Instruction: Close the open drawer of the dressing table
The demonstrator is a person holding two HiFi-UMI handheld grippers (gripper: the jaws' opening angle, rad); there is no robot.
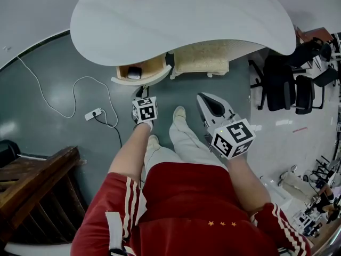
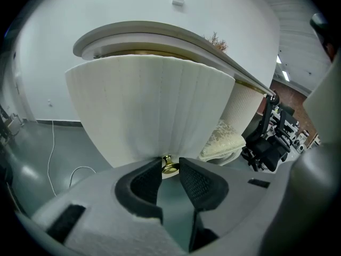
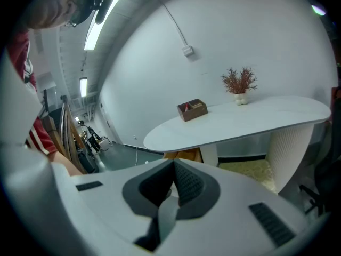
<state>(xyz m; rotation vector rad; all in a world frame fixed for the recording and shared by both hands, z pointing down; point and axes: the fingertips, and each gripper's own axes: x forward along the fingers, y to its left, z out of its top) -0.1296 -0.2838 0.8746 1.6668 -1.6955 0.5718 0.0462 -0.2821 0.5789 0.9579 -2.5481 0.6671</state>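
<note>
Grey floor (image 1: 64, 79) lies underfoot, and your right gripper (image 3: 173, 167), jaws together on nothing, hangs idle, well back from the table (image 1: 181, 20). Nearer the table, your left gripper (image 2: 170, 163) seems to pinch the brass knob (image 2: 169, 167) with just its tips, on the fluted front of the drawer (image 2: 149, 105), which juts open under the table's left end. Push off-line and that curved drawer could jam askew; with so shallow a hold, the tips could slip off the knob and scrape the front.

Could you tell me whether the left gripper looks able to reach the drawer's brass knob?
Likely yes: the brass knob sits between the left gripper's parted jaw tips at the drawer front, nothing blocking; whether they press it is unclear.
</note>
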